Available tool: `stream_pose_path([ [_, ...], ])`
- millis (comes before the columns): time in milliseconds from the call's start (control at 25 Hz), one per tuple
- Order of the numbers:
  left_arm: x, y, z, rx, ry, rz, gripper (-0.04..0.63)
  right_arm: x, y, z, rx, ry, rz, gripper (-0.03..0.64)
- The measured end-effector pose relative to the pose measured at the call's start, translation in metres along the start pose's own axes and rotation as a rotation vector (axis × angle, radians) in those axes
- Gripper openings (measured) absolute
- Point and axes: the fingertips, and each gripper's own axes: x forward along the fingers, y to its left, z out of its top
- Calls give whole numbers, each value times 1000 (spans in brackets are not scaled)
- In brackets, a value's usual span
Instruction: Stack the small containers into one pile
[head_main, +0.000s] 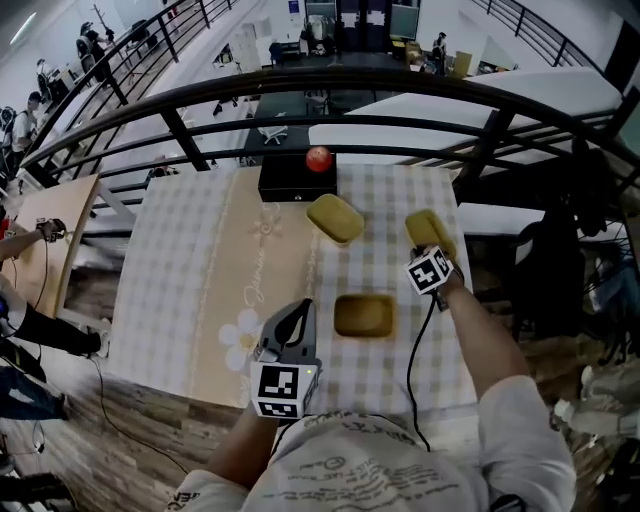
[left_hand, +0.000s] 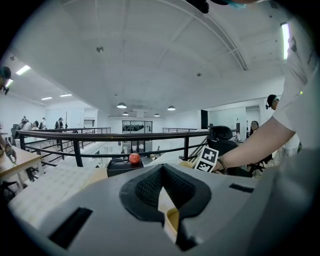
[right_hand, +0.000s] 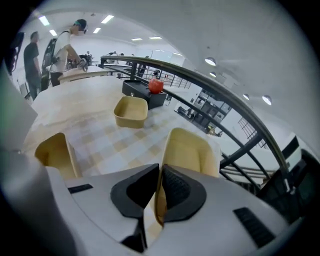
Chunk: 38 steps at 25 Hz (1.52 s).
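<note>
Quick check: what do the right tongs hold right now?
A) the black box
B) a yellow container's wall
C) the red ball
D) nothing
B: in the right gripper view the right tongs pinch the thin wall of the yellow container.

right gripper (right_hand: 159, 172) pinching near wall, yellow container (right_hand: 192, 150)

The left side of the table (head_main: 190, 290) is bare, so a hand can slide across it freely. In the middle stand two tubs, the near tub (head_main: 364, 315) by the front edge and the far tub (head_main: 335, 218) farther back, with an open gap between them. At the back edge a black box (head_main: 297, 178) with a red ball (head_main: 318, 158) on top blocks the way, and a dark railing (head_main: 330, 78) runs behind it. At the right edge the right gripper (right_hand: 159, 172) pinches a third tub (head_main: 425, 225) by its wall, so that side is full.
</note>
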Motion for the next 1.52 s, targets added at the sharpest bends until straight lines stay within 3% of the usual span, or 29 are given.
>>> stream_pose_path([
  [280,3,-11,-3,7,-3,-43,5,-60,19,32,-198,-172,-14,23],
  [680,-3,-6,-11,15,9,-88,5,-128,121,47,-550,-374,70,23],
  [920,-8,2,-18,22,27,-110,5,-140,174,22,-703,-374,154,21],
  [1200,-12,11,-26,24,27,-124,5,-143,206,-2,-777,-338,220,21],
  [1520,-19,19,-28,7,30,-114,5,-135,230,-26,-793,-291,326,21],
])
